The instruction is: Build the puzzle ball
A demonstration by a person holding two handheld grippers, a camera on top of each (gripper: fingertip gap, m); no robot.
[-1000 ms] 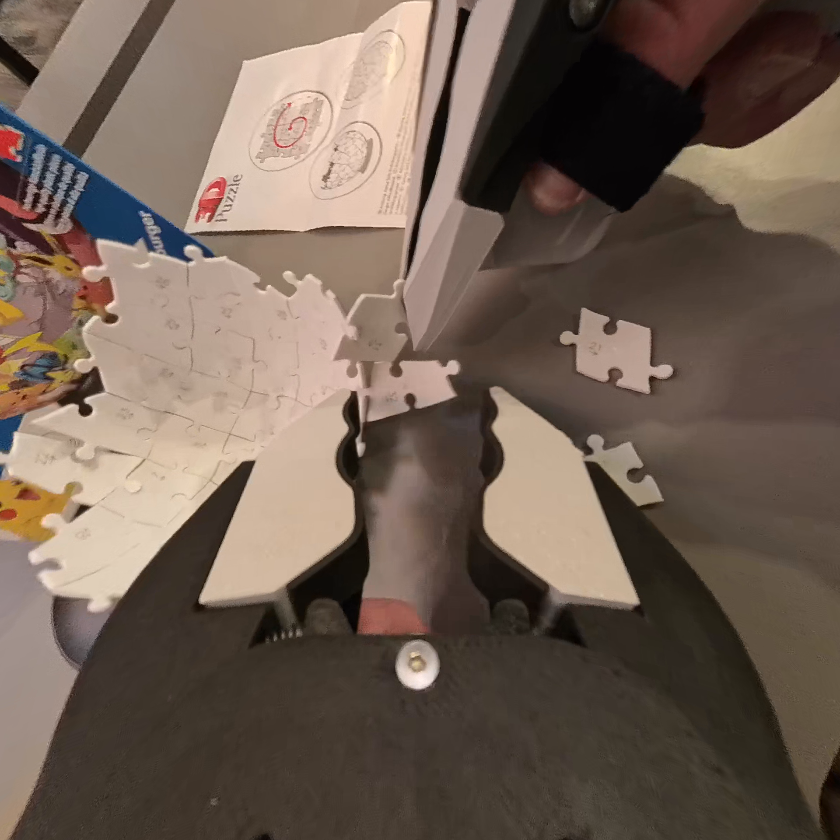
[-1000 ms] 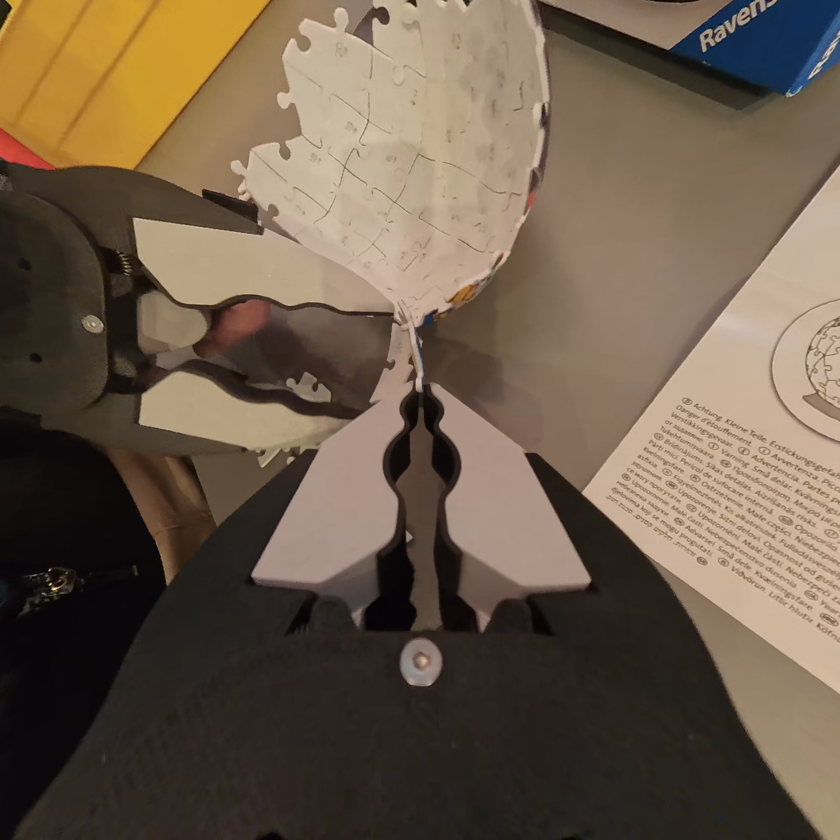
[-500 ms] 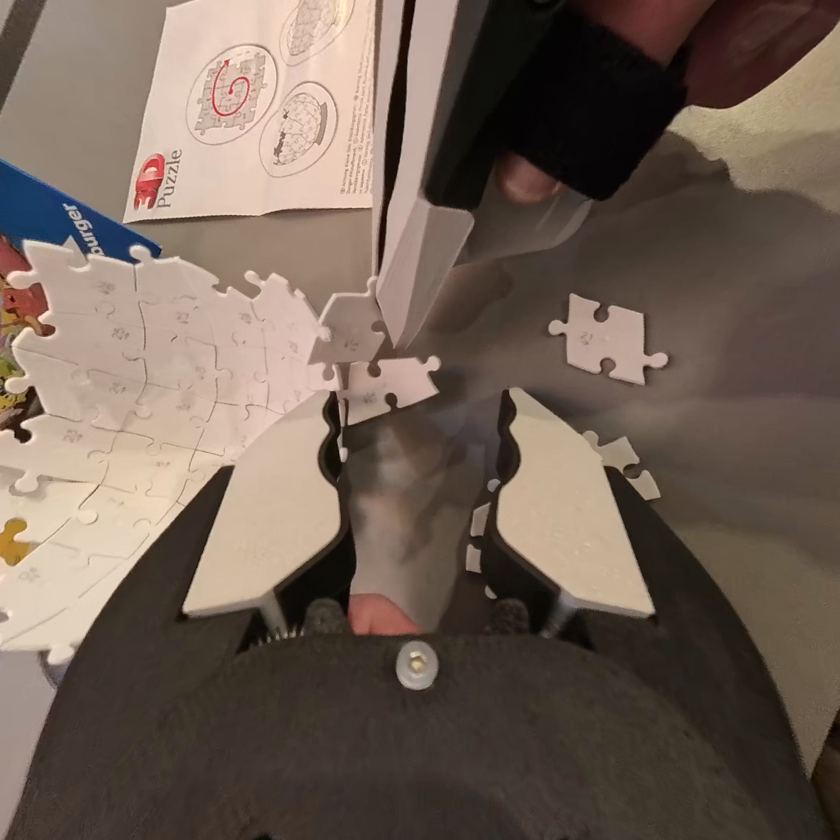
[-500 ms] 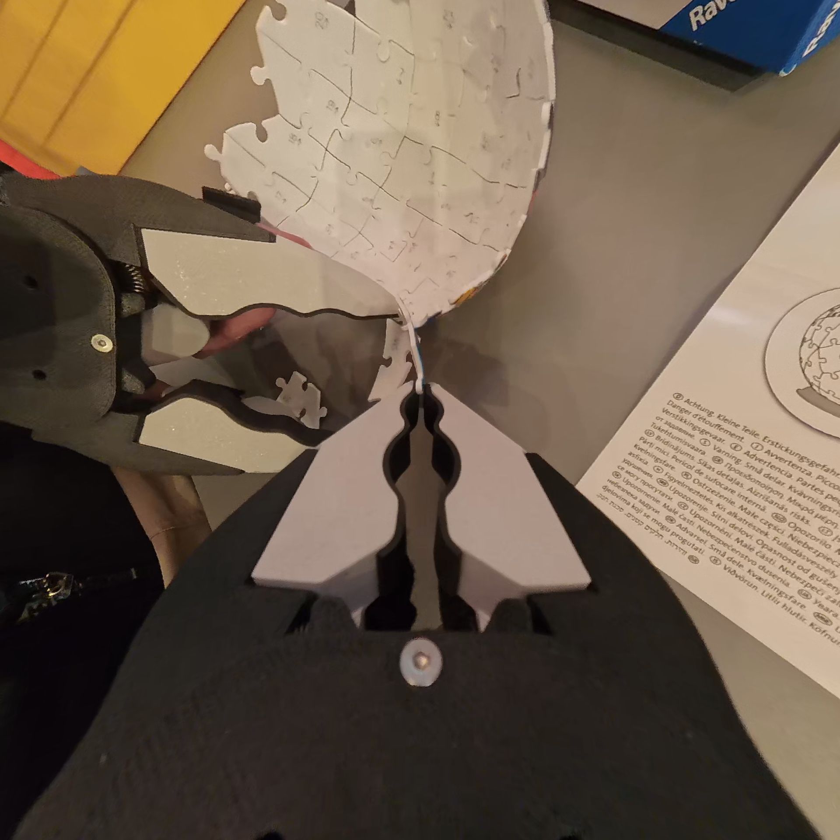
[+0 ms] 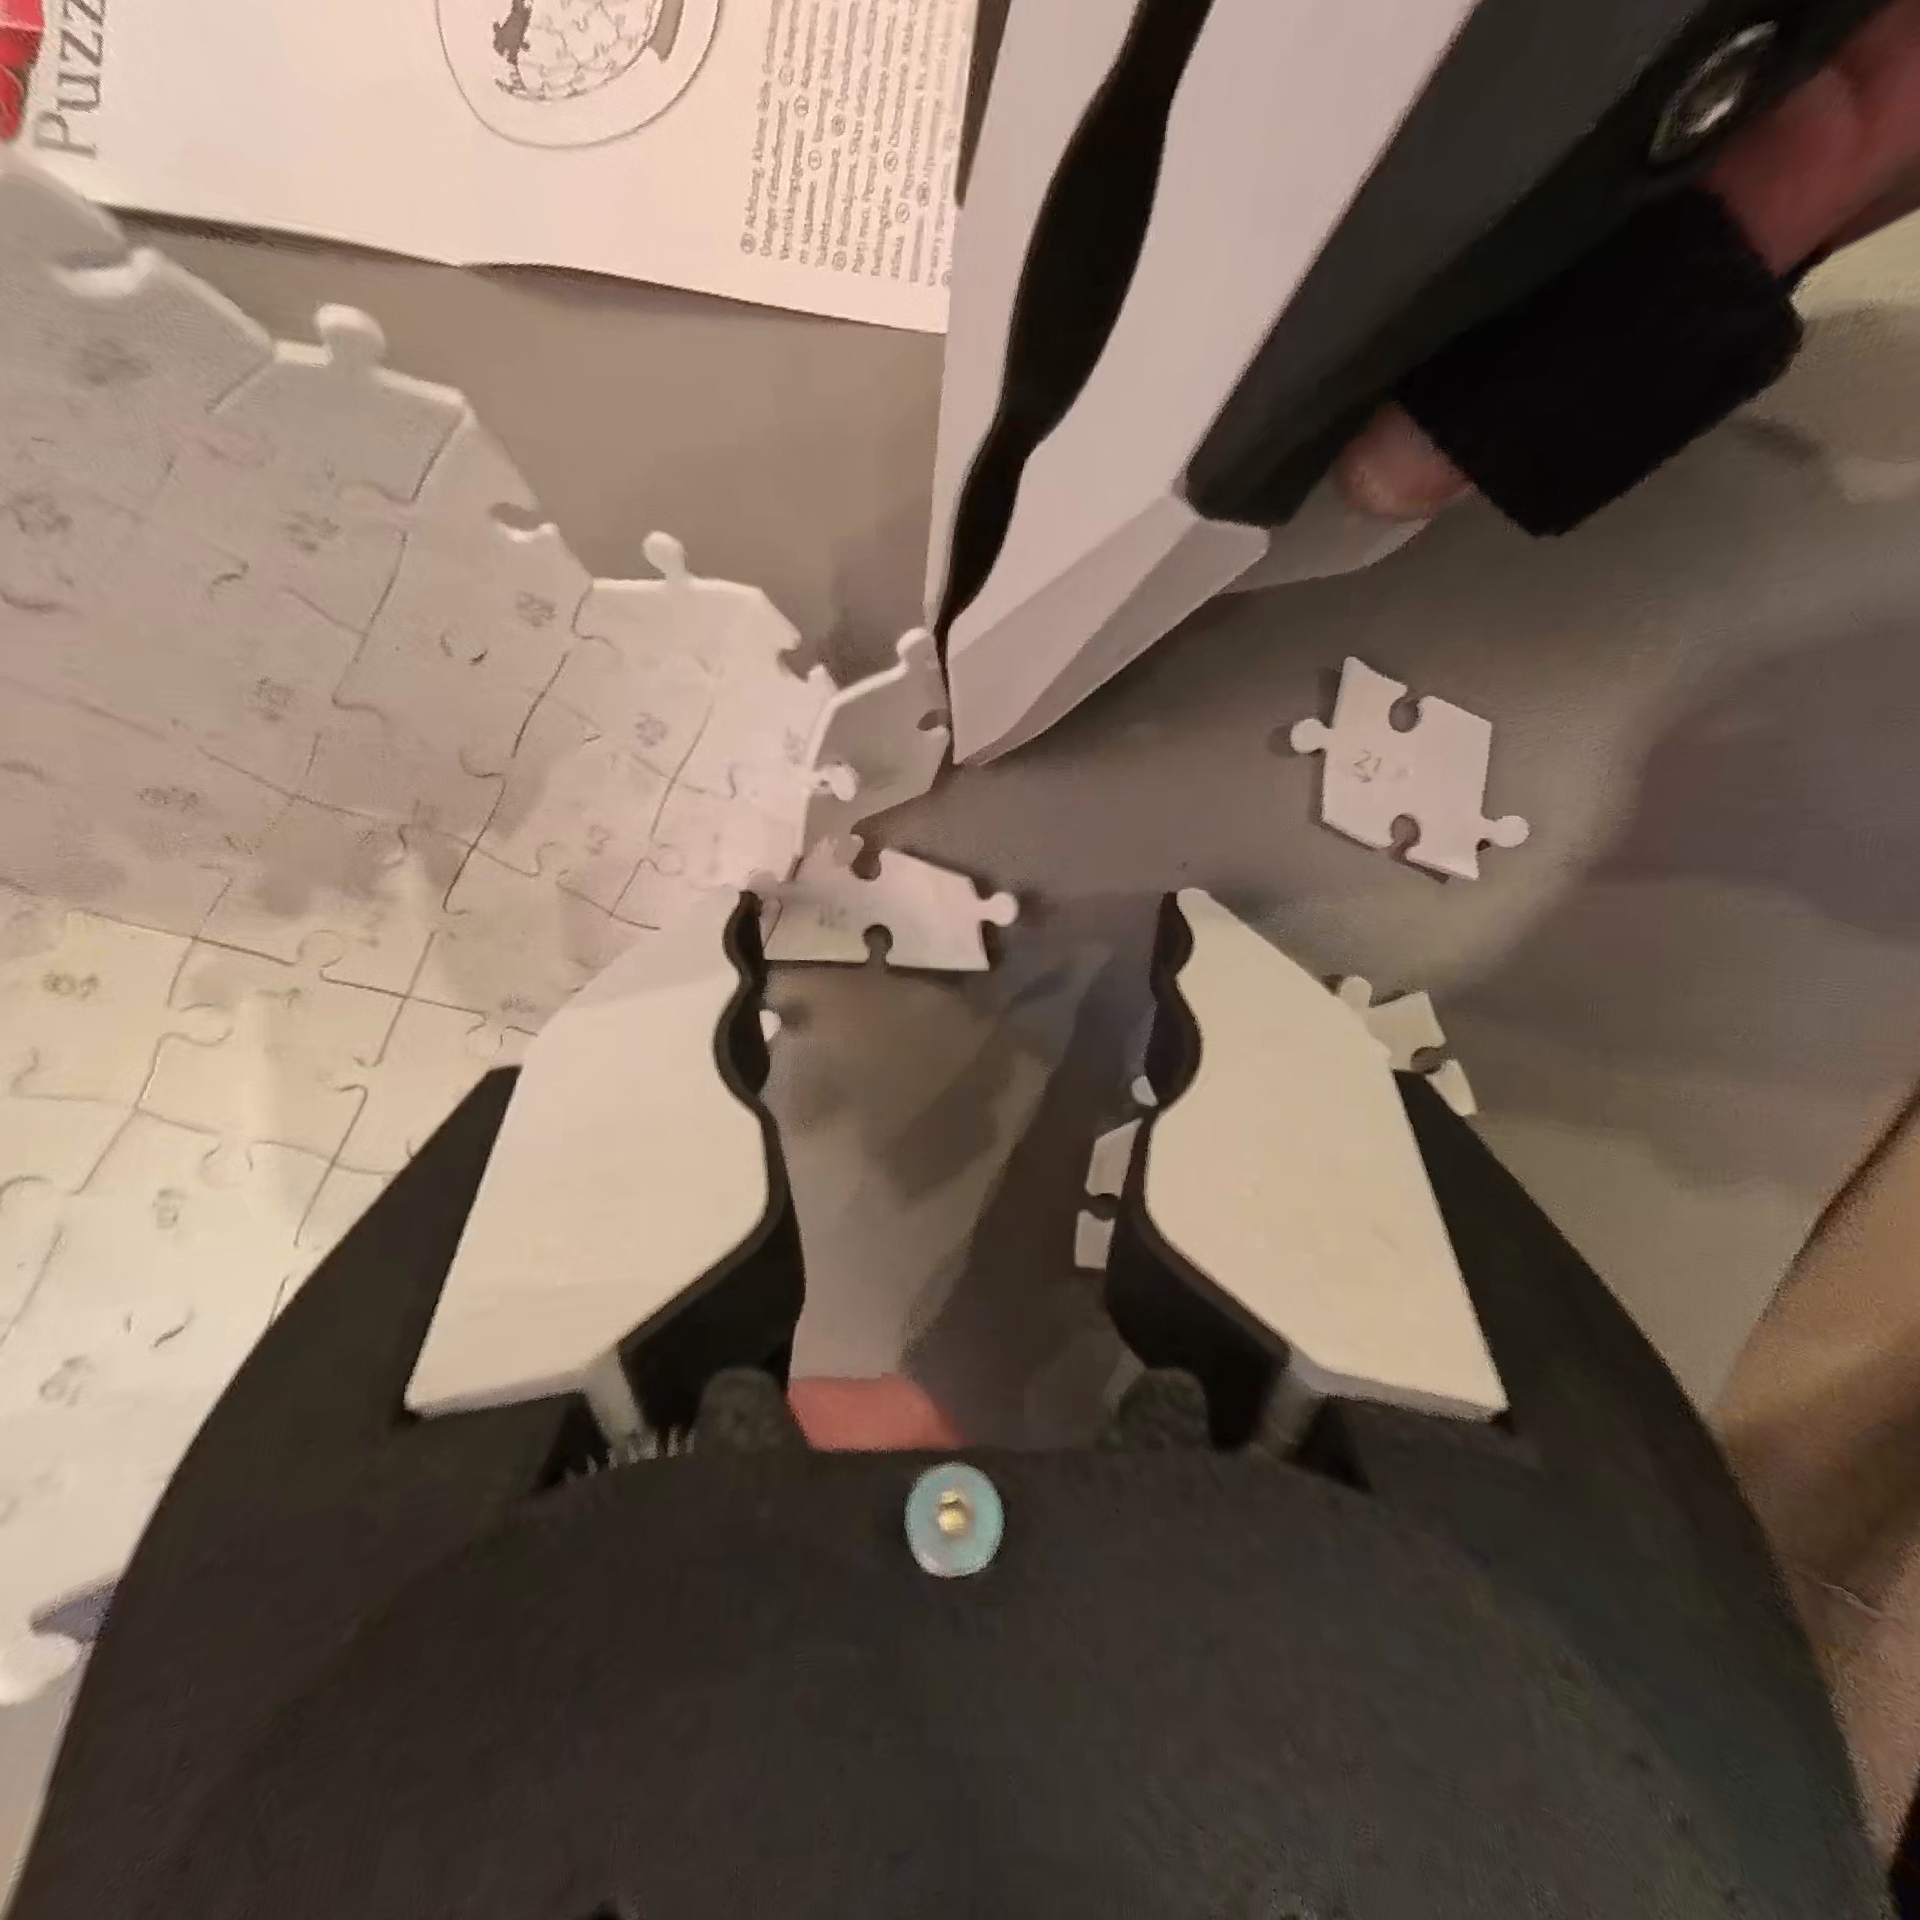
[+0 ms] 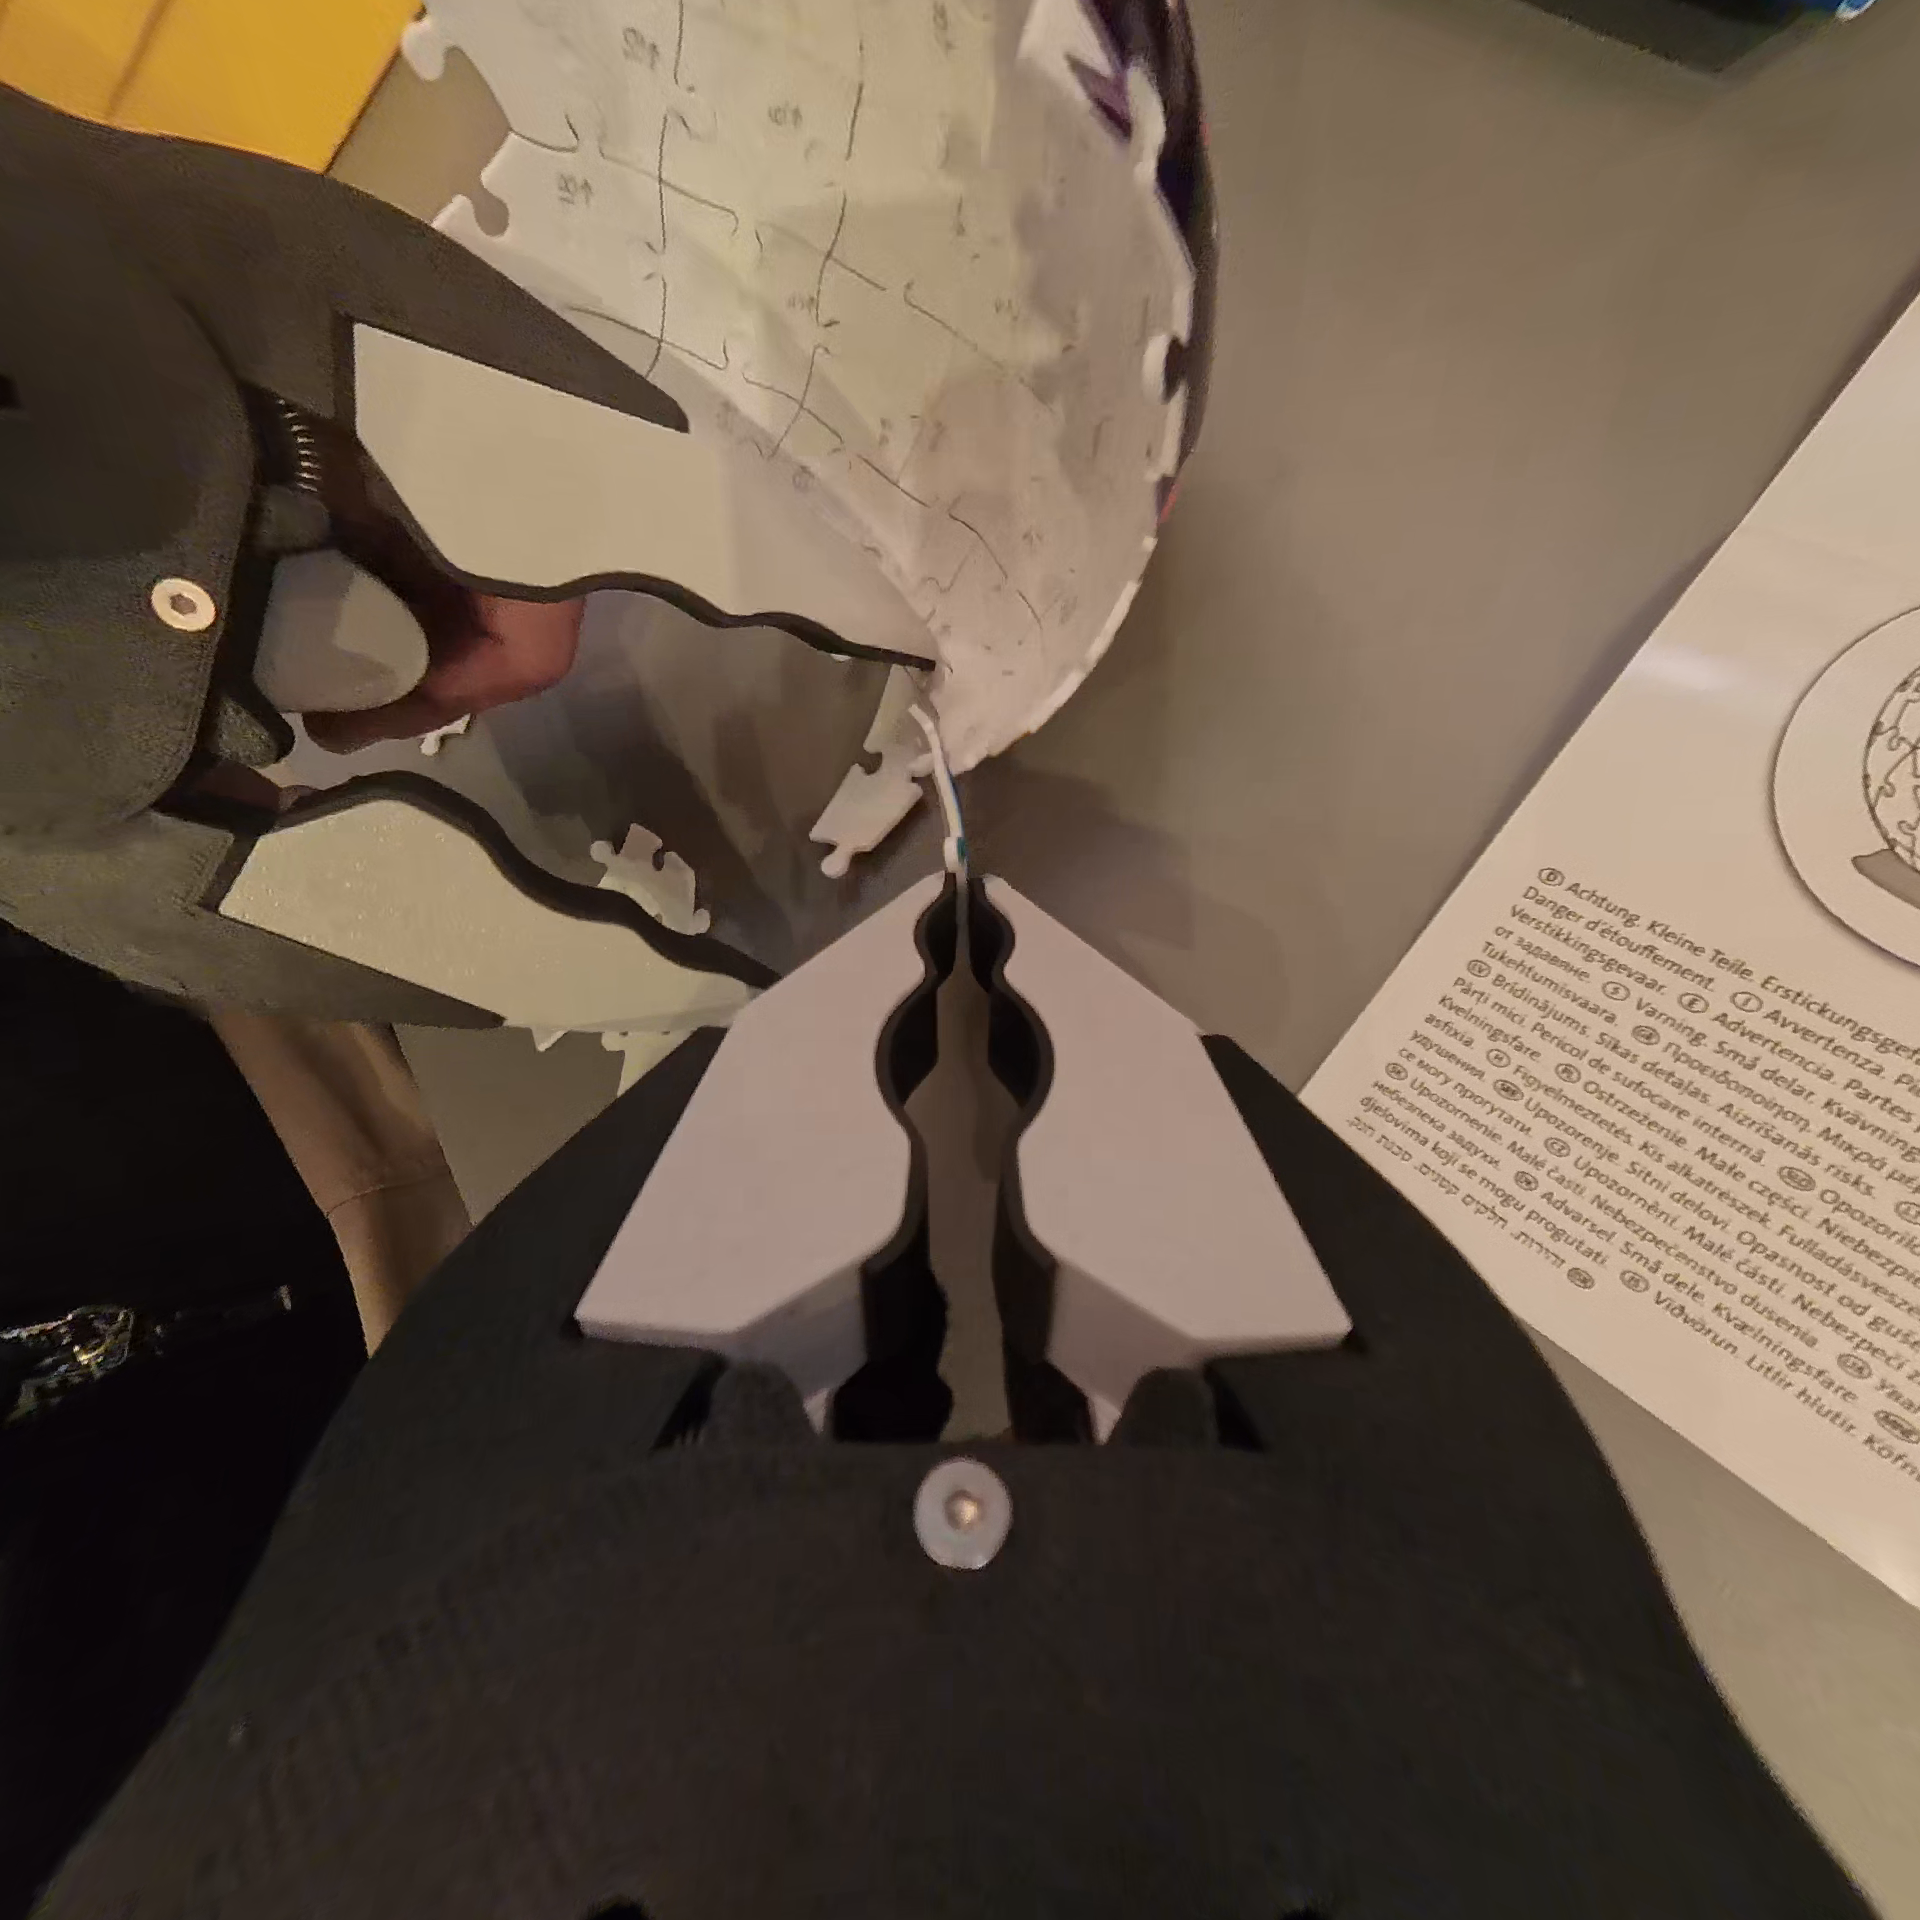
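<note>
The partly built puzzle ball [image 5: 312, 779] is a curved white shell of joined pieces, open side toward me; it also shows in the right wrist view [image 6: 883, 312]. My right gripper [image 6: 961, 883] is shut on a puzzle piece [image 6: 951, 790], seen edge-on, and holds it at the shell's lower edge. In the left wrist view this piece [image 5: 894, 727] sits at the shell's right edge under the right gripper [image 5: 951, 717]. My left gripper [image 5: 961, 914] is open and empty, its left finger against the shell. It also shows in the right wrist view [image 6: 847, 821].
Loose white pieces lie on the grey table: one [image 5: 1403, 769] at the right, one [image 5: 883, 925] between my left fingertips, others [image 5: 1403, 1029] beside the right finger. A paper instruction sheet [image 5: 623, 156] lies beyond, also on the right [image 6: 1662, 935]. A yellow object [image 6: 260, 62] is at top left. The tips of both grippers are at nearly the same place. The yellow object [image 6: 260, 62] sits 35 cm or so from the ends of my left fingers.
Both cameras have moved closer to the shell, which now fills more of each view. The right gripper keeps its hold on the piece at the shell's edge. The left gripper stays open.
</note>
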